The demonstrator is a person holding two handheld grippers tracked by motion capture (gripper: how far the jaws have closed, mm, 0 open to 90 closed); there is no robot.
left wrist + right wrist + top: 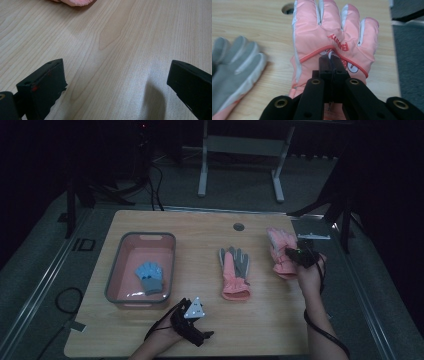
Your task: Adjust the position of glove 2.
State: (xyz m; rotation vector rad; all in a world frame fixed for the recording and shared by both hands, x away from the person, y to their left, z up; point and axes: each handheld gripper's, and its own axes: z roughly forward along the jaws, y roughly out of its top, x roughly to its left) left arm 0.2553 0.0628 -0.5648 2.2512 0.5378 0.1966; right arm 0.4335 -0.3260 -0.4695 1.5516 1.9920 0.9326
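A pink glove [279,249] lies back up at the right of the wooden table [200,230], and my right gripper [294,254] is shut on it. In the right gripper view the jaws pinch the fabric of the pink glove [337,27] near its wrist, right gripper [331,62]. Its mate, a pink glove with a grey palm [234,270], lies palm up at the table's middle, also seen as the grey palm glove [234,65]. My left gripper [190,312] rests near the front edge, open over bare wood, left gripper [115,82].
A pink bin with a grey rim [114,280] stands at the left with a small blue glove [150,276] inside. A cable hole [238,226] sits at the table's far middle. The pink cuff [72,2] peeks in ahead of the left gripper.
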